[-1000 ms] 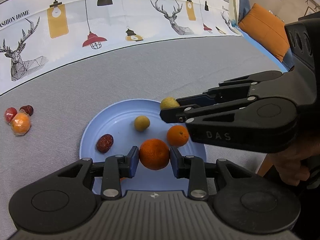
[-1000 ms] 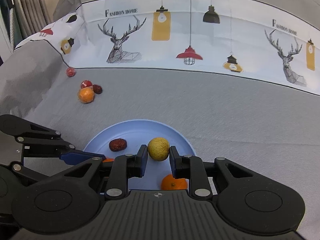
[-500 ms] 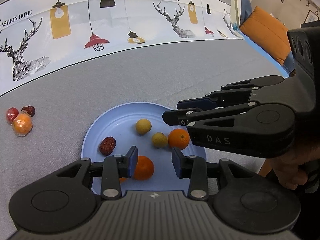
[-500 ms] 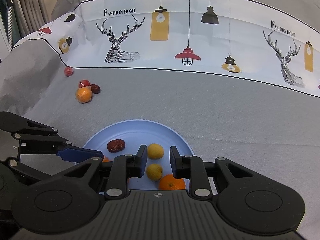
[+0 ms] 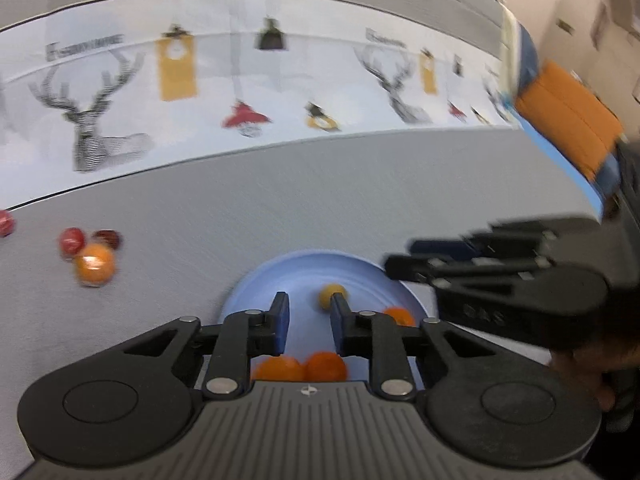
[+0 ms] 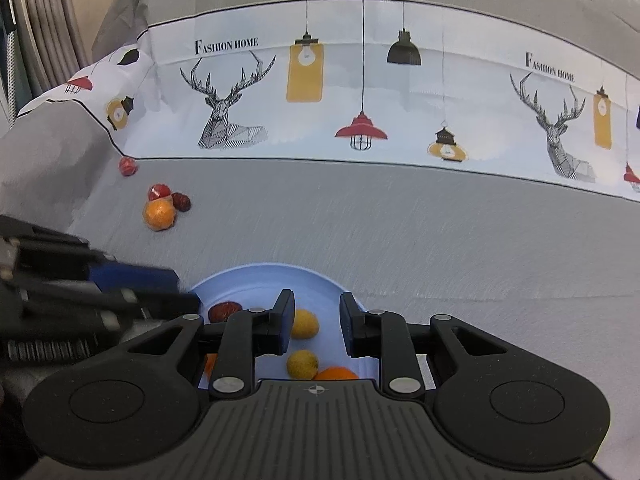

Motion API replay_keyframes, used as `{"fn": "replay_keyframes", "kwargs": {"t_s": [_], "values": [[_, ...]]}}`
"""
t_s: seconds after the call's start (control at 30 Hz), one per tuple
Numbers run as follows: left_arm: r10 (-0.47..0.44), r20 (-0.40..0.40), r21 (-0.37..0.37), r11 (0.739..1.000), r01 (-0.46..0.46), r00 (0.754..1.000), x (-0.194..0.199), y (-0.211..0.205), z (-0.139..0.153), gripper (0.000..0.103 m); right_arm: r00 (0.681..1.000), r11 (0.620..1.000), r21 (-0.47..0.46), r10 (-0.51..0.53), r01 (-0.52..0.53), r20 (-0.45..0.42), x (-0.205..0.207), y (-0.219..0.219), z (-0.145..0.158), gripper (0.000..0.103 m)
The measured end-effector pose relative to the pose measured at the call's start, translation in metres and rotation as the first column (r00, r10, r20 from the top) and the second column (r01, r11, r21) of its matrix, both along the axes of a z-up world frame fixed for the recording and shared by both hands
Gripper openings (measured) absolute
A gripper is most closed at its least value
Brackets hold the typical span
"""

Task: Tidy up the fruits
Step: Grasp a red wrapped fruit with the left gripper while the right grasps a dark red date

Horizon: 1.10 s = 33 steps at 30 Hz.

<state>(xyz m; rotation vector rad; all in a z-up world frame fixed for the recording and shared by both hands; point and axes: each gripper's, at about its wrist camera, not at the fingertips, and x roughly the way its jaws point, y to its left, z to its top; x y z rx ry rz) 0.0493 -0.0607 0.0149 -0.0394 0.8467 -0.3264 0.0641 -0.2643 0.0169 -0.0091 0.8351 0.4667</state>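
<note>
left gripper (image 5: 306,316) spread, empty, over plate (image 6: 320,276) | right gripper (image 6: 314,320) spread, empty | fruits gathered on plate | stray orange (image 6: 159,215), reds still on cloth, likely next

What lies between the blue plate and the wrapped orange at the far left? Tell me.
Only bare grey cloth between the blue plate and wrapped orange, clearest in the right wrist view.

Each gripper is matte black plastic: the left gripper (image 5: 306,320) and right gripper (image 6: 314,318) share ribbed grey bodies and silver rivets. Blue pads (image 6: 286,320) line the fingers.
</note>
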Motion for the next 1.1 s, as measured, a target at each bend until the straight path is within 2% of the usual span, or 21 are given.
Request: {"fn": "replay_keyframes", "kwargs": {"t_s": [0.07,0.17,0.3,0.43,0.53,0.57,0.6,0.63,0.67,0.83,0.97,1.1], "values": [[0.071,-0.005,-0.011,0.997,-0.071,0.997,0.006,0.014,0.006,0.022,1.000,1.000,0.009,-0.005,0.005,0.006,0.001,-0.001,0.001,0.026],[0.190,-0.038,-0.058,0.980,-0.192,0.981,0.018,0.044,0.015,0.022,1.000,0.999,0.033,-0.029,0.029,-0.006,0.005,-0.002,0.001,0.025],[0.336,-0.077,-0.168,0.923,-0.345,0.939,0.048,0.092,0.033,0.022,0.999,0.995,0.085,-0.047,0.048,-0.003,0.009,0.002,0.006,0.021],[0.456,-0.040,-0.191,0.870,-0.455,0.889,0.078,0.129,0.047,0.022,0.999,0.993,0.111,-0.043,0.043,-0.002,0.011,0.013,0.009,0.021],[0.510,-0.026,-0.191,0.842,-0.505,0.860,0.086,0.150,0.032,0.022,1.000,0.991,0.129,-0.031,0.031,-0.003,0.012,0.026,0.012,0.021],[0.523,-0.051,-0.181,0.833,-0.523,0.851,0.088,0.157,0.024,0.022,1.000,0.990,0.138,-0.023,0.023,-0.004,0.012,0.030,0.013,0.021],[0.548,-0.106,-0.167,0.813,-0.558,0.830,0.094,0.166,0.015,0.023,1.000,0.989,0.147,-0.014,0.015,-0.005,0.011,0.035,0.014,0.021],[0.566,-0.141,-0.198,0.788,-0.583,0.812,0.098,0.175,0.008,0.023,1.000,0.988,0.157,-0.001,0.002,-0.006,0.011,0.040,0.014,0.021],[0.571,-0.164,-0.221,0.774,-0.594,0.805,0.102,0.181,0.004,0.023,1.000,0.986,0.164,0.010,-0.009,-0.007,0.011,0.045,0.014,0.021],[0.584,-0.231,-0.195,0.755,-0.625,0.778,0.123,0.197,-0.020,0.024,0.999,0.973,0.229,0.033,-0.025,-0.034,0.013,0.062,0.017,0.021],[0.581,-0.292,-0.201,0.739,-0.643,0.760,0.136,0.202,-0.044,0.036,0.997,0.961,0.274,0.052,-0.033,-0.064,0.015,0.079,0.017,0.022],[0.576,-0.312,-0.168,0.749,-0.640,0.756,0.145,0.201,-0.054,0.039,0.996,0.960,0.279,0.058,-0.036,-0.071,0.023,0.098,0.016,0.022]]}}
